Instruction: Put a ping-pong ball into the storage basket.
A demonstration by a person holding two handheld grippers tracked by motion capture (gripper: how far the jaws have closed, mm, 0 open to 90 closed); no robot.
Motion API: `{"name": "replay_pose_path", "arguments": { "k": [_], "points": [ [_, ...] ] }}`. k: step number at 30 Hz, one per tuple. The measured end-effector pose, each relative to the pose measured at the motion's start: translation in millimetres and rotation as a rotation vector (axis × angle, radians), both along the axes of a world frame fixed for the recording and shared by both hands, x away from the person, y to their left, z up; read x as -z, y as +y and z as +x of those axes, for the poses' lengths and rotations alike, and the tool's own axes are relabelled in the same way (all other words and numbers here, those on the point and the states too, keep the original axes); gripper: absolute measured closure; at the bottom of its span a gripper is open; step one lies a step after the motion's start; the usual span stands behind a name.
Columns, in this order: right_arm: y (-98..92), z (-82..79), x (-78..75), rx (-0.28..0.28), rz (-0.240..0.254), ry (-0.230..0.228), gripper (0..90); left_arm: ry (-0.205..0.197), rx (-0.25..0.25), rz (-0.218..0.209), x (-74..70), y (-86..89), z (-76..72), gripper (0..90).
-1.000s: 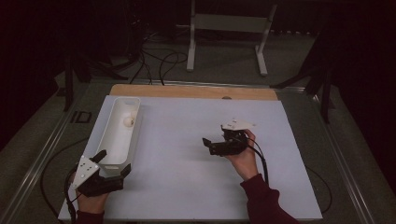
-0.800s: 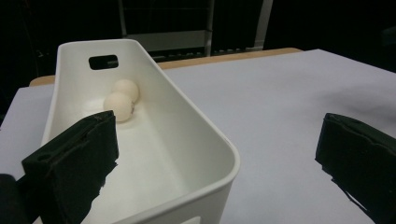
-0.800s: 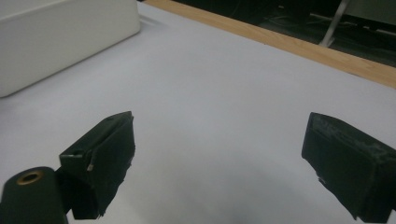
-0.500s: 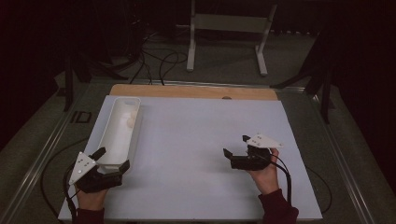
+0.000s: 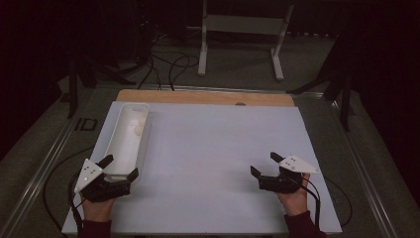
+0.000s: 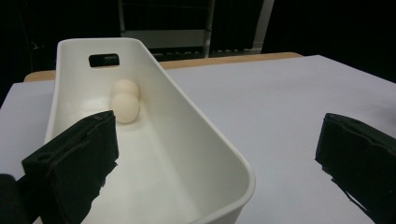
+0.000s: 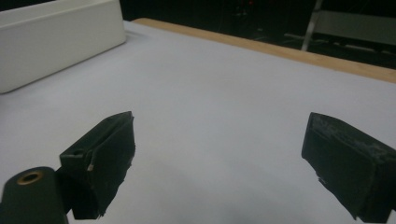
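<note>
A long white tray point(image 5: 115, 148) lies along the left side of the white table point(image 5: 213, 144); two pale round balls point(image 5: 138, 127) rest near its far end. In the left gripper view the balls point(image 6: 125, 106) touch each other below the tray's handle slot point(image 6: 103, 59). My left gripper point(image 5: 121, 166) is open at the tray's near end. One jaw stands over the tray's inside and the other outside its wall point(image 6: 201, 140). My right gripper point(image 5: 263, 163) is open over bare table at the near right, holding nothing. The tray point(image 7: 56, 42) lies far to its left.
A wooden strip point(image 5: 208, 97) runs along the table's far edge. Beyond it on the floor stand a white metal frame point(image 5: 242, 29) and dark cables point(image 5: 168, 64). Each gripper trails a black cable off the near edge.
My right gripper has drawn back from the table's middle to the near right. The left gripper has stayed at the tray's near end. Both stay open.
</note>
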State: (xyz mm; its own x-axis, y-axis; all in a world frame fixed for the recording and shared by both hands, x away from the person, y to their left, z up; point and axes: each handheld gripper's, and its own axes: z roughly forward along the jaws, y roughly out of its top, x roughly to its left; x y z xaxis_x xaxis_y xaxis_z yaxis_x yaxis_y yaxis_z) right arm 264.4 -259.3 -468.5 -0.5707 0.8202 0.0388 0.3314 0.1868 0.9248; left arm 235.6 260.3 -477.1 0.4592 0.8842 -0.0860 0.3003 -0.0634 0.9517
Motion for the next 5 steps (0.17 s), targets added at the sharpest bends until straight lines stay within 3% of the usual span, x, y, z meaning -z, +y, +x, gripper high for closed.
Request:
{"name": "replay_pose_path", "arguments": {
  "k": [5],
  "points": [
    [-4.7, -6.2, 1.6, 0.005, 0.001, -0.023, 9.3, 0.001, -0.002, 0.002, -0.1, -1.0, 0.2, 0.1]
  ]
}}
